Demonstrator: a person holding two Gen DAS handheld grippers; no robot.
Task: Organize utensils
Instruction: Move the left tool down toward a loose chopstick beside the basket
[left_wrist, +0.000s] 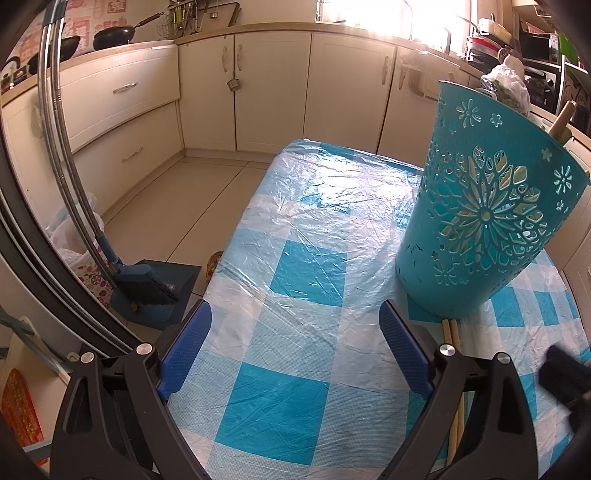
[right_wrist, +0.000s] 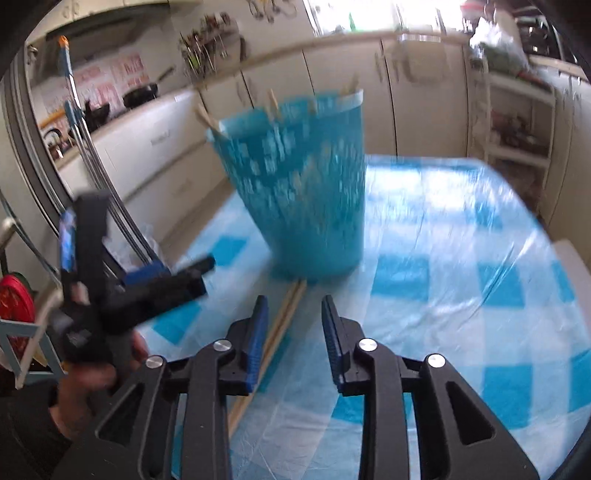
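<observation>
Blurred perforated turquoise plastic basket (right_wrist: 299, 192), centre; pale wooden chopsticks (right_wrist: 284, 317) partly hidden beneath; right gripper (right_wrist: 294, 325) narrowly parted, left gripper (left_wrist: 295, 343) wide, both empty.

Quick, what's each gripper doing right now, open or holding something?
Left gripper: open, empty.
Right gripper: open, empty, chopsticks lying just beside it.

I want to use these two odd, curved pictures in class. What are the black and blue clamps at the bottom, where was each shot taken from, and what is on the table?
No robot here: a person holds a hand tool with two fingers in each hand, each carrying a wide-angle camera looking along its fingers. One picture is from the left gripper, the other from the right gripper. Both are open and hold nothing. On the checked tablecloth stands a teal cut-out holder with wooden sticks in it. Two chopsticks lie on the cloth in front of it.
</observation>
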